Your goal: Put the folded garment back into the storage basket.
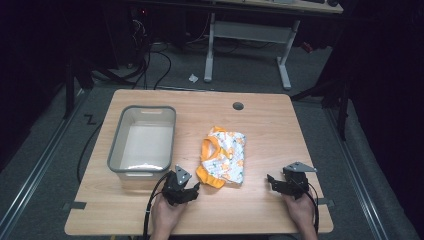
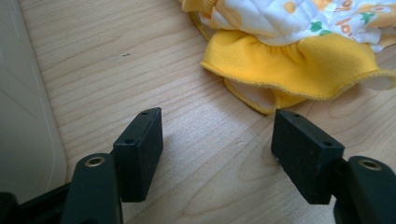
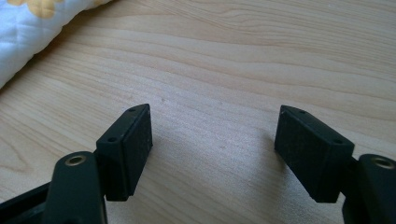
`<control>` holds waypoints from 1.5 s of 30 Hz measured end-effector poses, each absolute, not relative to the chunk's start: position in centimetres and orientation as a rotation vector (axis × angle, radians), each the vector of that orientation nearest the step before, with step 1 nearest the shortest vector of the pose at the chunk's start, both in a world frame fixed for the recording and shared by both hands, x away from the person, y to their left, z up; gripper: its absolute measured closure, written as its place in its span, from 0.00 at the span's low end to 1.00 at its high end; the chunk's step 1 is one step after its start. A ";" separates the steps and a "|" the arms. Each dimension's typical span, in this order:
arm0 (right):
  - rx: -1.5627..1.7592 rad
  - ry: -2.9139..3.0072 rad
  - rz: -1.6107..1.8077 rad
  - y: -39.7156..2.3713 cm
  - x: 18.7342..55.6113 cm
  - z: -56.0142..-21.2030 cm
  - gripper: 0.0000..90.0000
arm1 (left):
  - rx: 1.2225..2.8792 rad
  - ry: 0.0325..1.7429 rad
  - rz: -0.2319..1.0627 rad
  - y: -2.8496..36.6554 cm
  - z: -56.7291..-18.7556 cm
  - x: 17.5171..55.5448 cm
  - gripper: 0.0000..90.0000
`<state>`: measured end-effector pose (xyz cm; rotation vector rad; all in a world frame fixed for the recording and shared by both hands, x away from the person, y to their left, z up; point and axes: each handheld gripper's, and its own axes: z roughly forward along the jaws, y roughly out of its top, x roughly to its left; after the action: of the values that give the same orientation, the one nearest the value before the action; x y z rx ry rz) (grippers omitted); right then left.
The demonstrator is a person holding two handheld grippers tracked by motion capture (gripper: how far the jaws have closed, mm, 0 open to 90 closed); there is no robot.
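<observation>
Garment (image 1: 223, 156) lies on the wooden table (image 1: 270, 130) beside a grey bin (image 1: 143, 141).

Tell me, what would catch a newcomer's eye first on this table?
The bright orange-and-white garment crumpled at the middle of the wooden table, with a grey plastic tub to its left. At the near edge, the left gripper and right gripper sit open, either side of the cloth.

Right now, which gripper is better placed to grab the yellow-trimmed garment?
Left. The left gripper is open right at the garment's yellow hem, beside the grey tub. The right gripper, also open, sits farther off over bare table.
</observation>
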<state>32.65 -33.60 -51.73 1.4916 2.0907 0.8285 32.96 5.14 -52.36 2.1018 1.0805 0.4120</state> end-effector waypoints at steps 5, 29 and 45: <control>1.492 2.090 0.828 -33.6 32.7 -51.7 0.31 | 2.100 1.082 0.412 5.1 -52.4 33.0 0.38; 1.493 2.090 0.828 -33.6 32.7 -51.7 0.31 | 2.108 1.077 0.405 5.1 -52.4 33.0 0.35; 1.492 2.089 0.827 -33.6 32.7 -51.7 0.31 | 2.114 1.099 0.333 5.0 -51.6 32.9 0.30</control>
<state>32.65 -33.59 -51.73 1.4923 2.0895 0.8269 32.89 5.04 -51.64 2.1135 1.0991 0.3327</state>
